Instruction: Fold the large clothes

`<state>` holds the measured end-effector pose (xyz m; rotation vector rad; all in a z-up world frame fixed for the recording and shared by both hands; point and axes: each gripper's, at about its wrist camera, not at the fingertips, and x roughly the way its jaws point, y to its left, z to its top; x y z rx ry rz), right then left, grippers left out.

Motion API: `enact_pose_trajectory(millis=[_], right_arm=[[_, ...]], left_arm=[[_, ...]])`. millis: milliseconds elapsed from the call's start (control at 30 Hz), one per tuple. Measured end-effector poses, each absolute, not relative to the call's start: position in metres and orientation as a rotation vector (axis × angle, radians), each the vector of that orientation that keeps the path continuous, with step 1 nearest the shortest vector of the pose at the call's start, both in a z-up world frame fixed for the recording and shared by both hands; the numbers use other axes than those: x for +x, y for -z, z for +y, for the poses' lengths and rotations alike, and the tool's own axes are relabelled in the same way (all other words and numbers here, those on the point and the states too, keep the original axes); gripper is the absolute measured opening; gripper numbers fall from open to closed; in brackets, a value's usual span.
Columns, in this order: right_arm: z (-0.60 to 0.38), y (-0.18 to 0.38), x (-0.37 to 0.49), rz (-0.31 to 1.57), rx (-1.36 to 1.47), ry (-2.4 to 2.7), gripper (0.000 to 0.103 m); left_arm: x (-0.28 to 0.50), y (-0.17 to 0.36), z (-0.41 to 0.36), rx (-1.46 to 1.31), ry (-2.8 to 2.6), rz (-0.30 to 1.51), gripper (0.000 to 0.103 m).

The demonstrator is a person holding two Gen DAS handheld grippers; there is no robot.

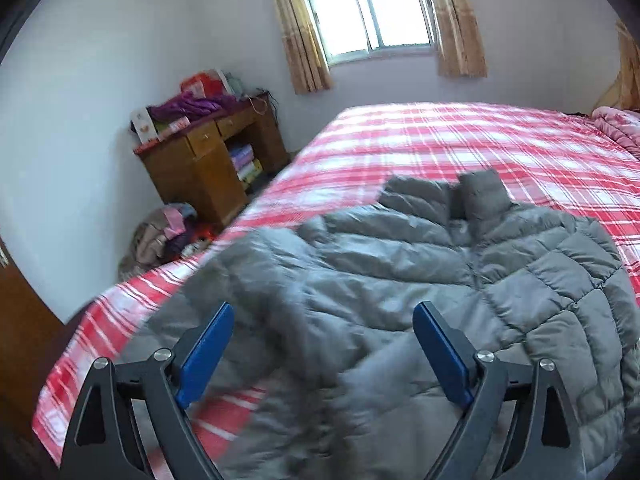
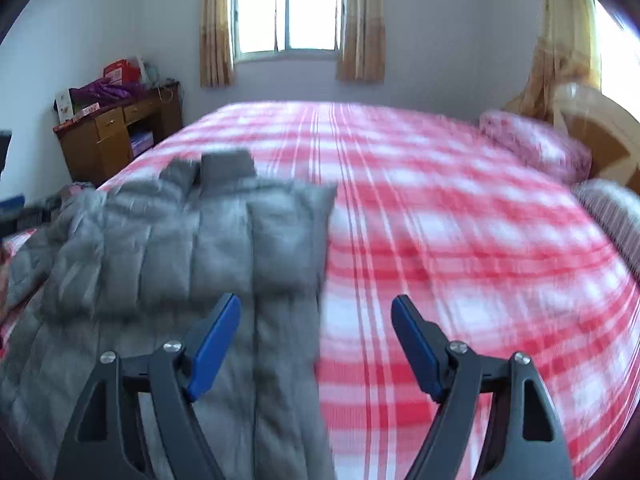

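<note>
A grey quilted puffer jacket (image 1: 420, 272) lies on the red and white plaid bed (image 1: 460, 144), collar pointing toward the window. My left gripper (image 1: 324, 314) hovers above the jacket's near left part with its blue pads (image 1: 208, 348) wide apart and nothing between them. In the right wrist view the jacket (image 2: 192, 236) fills the lower left, one side folded over so its edge runs straight down the middle. My right gripper (image 2: 316, 306) is open above that folded edge, empty, straddling jacket and bare bed sheet (image 2: 460, 264).
A wooden desk (image 1: 208, 160) piled with purple cloth and boxes stands by the left wall, a heap of clothes (image 1: 160, 236) on the floor beside it. Pink pillows (image 2: 536, 148) and a wooden headboard (image 2: 600, 136) lie at the bed's right. A curtained window (image 2: 288, 12) is behind.
</note>
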<state>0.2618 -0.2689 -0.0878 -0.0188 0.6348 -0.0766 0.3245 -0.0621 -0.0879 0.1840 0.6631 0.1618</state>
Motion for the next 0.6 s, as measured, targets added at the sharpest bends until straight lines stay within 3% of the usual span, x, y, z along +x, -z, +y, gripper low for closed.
enact_pose_trajectory(millis=[167,300,600], right_arm=[[-0.248,0.104,0.331,0.602,-0.047,0.072,0.076],[-0.234,0.143,0.369,0.692,-0.054,0.028,0.074],[-0.246,0.186,0.384,0.839,-0.007,0.007,0.076]], left_arm=[[0.359,0.138,-0.081,0.223,-0.226,0.731,0.091],[0.373,0.169,-0.076,0.256,-0.242,0.78,0.091],[0.381,0.195,-0.072,0.273,-0.238,0.809,0.097]])
